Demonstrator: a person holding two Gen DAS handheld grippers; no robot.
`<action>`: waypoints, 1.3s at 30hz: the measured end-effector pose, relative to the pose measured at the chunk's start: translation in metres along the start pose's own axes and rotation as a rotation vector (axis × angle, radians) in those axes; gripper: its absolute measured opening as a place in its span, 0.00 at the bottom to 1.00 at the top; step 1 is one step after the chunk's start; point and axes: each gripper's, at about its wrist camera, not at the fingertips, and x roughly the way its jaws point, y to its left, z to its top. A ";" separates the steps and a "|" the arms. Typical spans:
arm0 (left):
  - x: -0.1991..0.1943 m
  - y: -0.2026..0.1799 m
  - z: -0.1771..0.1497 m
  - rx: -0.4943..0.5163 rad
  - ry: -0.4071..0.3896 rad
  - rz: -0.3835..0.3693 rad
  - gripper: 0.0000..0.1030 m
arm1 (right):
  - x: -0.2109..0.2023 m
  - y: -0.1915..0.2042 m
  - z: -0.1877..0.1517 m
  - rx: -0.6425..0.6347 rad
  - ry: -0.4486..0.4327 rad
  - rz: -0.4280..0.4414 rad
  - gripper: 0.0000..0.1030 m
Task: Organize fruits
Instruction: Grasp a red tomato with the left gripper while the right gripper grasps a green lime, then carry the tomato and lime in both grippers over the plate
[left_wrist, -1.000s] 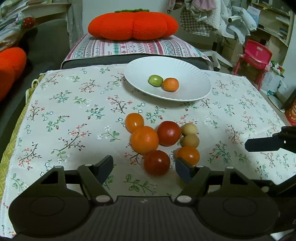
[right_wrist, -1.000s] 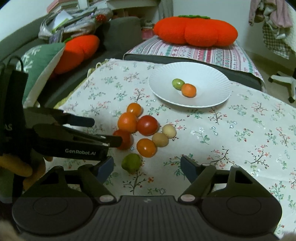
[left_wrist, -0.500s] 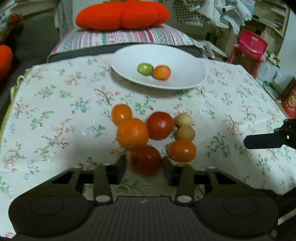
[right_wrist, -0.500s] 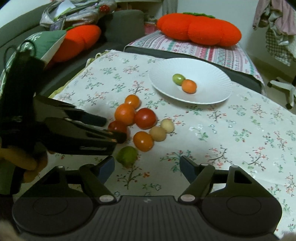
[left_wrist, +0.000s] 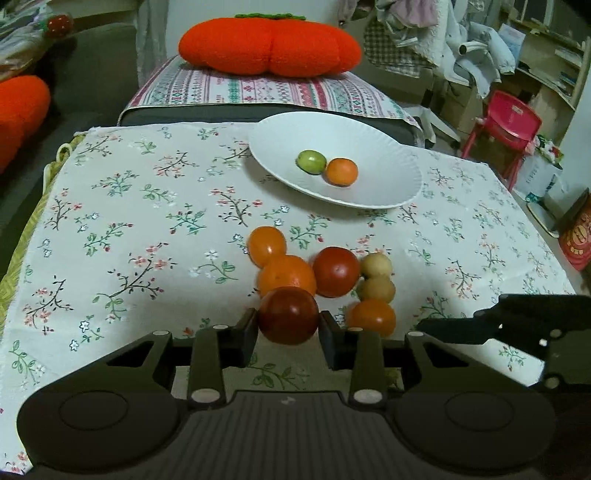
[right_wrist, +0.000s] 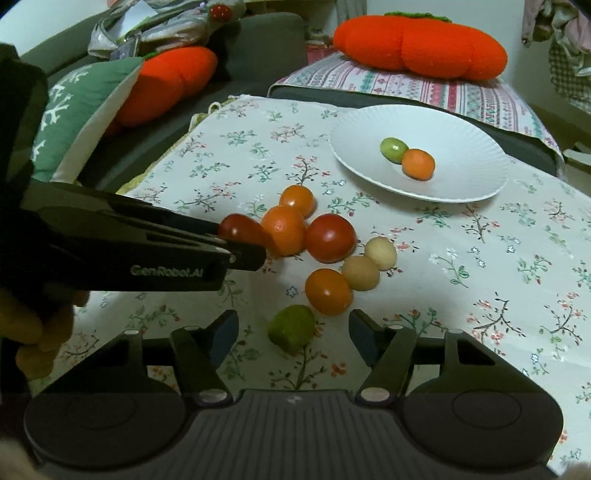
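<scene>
Left wrist view: the left gripper (left_wrist: 289, 326) clamps a dark red tomato (left_wrist: 289, 314) nearest the white plate (left_wrist: 388, 184); the right gripper (right_wrist: 293, 330), closing, straddles a green fruit (right_wrist: 291, 328) untouched.

Dark red tomato (left_wrist: 288, 314) clamped between left gripper (left_wrist: 288, 328) pads. Green lime (right_wrist: 291, 328) lies between right gripper (right_wrist: 293, 334) fingers, untouched. Remaining fruits cluster just ahead; two sit on white plate (left_wrist: 384, 184) beyond.
</scene>
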 end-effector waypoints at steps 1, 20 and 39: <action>0.000 0.000 0.000 -0.003 -0.001 0.001 0.19 | 0.003 0.000 0.000 0.007 0.005 -0.001 0.58; -0.007 0.004 0.005 -0.018 -0.042 0.011 0.19 | 0.000 0.003 0.001 0.028 0.024 0.002 0.24; 0.000 0.007 0.036 0.006 -0.126 0.029 0.19 | -0.038 -0.060 0.034 0.092 -0.127 -0.109 0.24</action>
